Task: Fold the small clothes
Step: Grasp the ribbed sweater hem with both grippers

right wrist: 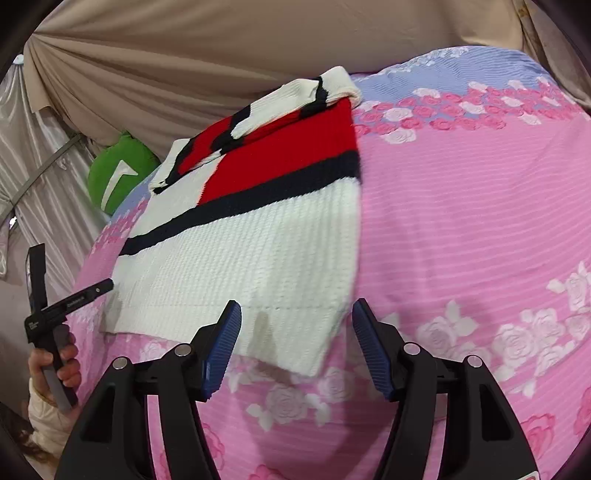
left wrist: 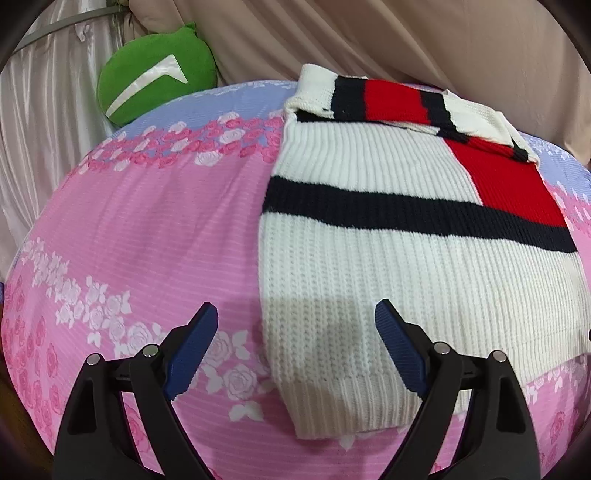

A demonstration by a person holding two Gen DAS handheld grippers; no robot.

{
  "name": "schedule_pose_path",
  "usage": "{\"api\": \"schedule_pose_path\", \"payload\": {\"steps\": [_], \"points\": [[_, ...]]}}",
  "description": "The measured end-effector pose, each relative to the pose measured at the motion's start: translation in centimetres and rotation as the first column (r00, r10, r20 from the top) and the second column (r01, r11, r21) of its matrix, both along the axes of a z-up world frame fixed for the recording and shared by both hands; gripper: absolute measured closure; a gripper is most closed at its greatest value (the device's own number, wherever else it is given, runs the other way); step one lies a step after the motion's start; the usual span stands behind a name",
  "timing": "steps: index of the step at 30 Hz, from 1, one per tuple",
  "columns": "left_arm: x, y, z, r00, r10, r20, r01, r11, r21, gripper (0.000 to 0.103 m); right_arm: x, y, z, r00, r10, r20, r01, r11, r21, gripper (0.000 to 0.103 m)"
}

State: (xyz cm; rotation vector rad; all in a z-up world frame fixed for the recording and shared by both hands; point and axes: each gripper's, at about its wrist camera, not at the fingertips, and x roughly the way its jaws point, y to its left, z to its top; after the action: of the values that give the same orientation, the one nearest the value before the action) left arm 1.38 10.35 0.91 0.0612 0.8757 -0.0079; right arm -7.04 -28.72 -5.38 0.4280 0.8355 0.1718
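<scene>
1. Sweater point(left wrist: 388, 266) of white ribbed knit, with a navy stripe and a red block, lies flat on a bed under a pink rose-print bedsheet point(left wrist: 140, 229); it looks already narrowed, with a sleeve point(left wrist: 399, 99) folded across its far end
2. Left gripper point(left wrist: 295, 347) hovers over the near left corner of the hem; its blue fingers point(left wrist: 192, 350) stand wide apart and hold nothing, one above the sheet, the other above the knit
3. Right gripper point(right wrist: 295, 347) hovers at the near right corner of the hem point(right wrist: 288, 347); its fingers point(right wrist: 221, 350) are open and empty, one over the knit, the other over the bedsheet
4. Person's hand point(right wrist: 55, 369) on the left tool's handle shows at the edge of the right wrist view
5. Green plush cushion point(left wrist: 155, 74) sits at the far side of the bed, against beige drapes point(left wrist: 406, 33), well clear of the sweater
6. Judged step: pinching both hem corners to fold the near end up toward the sleeve. To do it well, bring each pair of fingers down to straddle the hem edge, catch every knit layer but not the sheet beneath, close both together, lift evenly, and lay the hem square so the side edges line up
</scene>
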Motion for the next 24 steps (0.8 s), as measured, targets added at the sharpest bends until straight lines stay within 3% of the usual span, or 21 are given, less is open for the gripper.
{"api": "schedule_pose_path", "payload": {"steps": [3, 5, 11, 13, 15, 17, 19, 20, 21, 24], "points": [[-0.1, -0.1, -0.8, 0.999, -0.014, -0.036, 0.012, 0.999, -0.042, 0.018, 0.1, 0.8, 0.1, 1.000, -0.003, 0.002, 0.003, 1.000, -0.026, 0.035], [0.0, 0.2, -1.6, 0.997, -0.027, -0.073, 0.019, 0.994, -0.109, 0.017, 0.1, 1.2, 0.0, 1.000, -0.013, 0.001, 0.013, 1.000, -0.026, 0.033], [-0.5, 1.0, -1.5, 0.998, -0.044, -0.043, 0.033, 0.972, -0.231, 0.017, 0.4, 1.2, -0.1, 1.000, -0.012, 0.003, 0.012, 0.999, 0.041, 0.032], [-0.4, 1.2, -1.3, 0.998, -0.056, -0.039, 0.044, 0.964, -0.263, 0.026, 0.6, 1.1, -0.2, 1.000, -0.012, 0.004, 0.012, 0.997, 0.077, 0.032], [-0.3, 1.5, -1.2, 0.997, -0.058, -0.041, 0.044, 0.956, -0.291, 0.040, 0.9, 1.1, -0.2, 1.000, -0.012, 0.006, 0.011, 0.995, 0.101, 0.032], [-0.1, 1.9, -1.1, 0.996, -0.067, -0.051, 0.047, 0.944, -0.327, 0.057, 1.1, 1.2, -0.2, 1.000, -0.006, 0.007, 0.005, 0.993, 0.118, 0.043], [0.0, 2.3, -1.1, 0.997, -0.058, -0.059, 0.035, 0.939, -0.343, 0.076, 1.5, 1.4, -0.5, 1.000, 0.000, -0.008, 0.001, 0.991, 0.132, 0.075], [0.1, 2.6, -1.0, 0.997, -0.054, -0.062, 0.029, 0.937, -0.348, 0.092, 1.6, 1.5, -0.6, 1.000, -0.001, -0.017, 0.004, 0.991, 0.135, 0.085], [0.1, 3.0, -1.0, 0.997, -0.048, -0.063, 0.022, 0.934, -0.357, 0.096, 1.7, 1.4, -0.7, 1.000, -0.005, -0.017, 0.007, 0.990, 0.142, 0.095], [-0.5, 3.9, -0.2, 0.997, -0.054, -0.050, 0.029, 0.914, -0.406, 0.098, 0.7, 1.1, 0.4, 0.998, -0.020, 0.053, 0.011, 0.988, 0.157, 0.096]]}}
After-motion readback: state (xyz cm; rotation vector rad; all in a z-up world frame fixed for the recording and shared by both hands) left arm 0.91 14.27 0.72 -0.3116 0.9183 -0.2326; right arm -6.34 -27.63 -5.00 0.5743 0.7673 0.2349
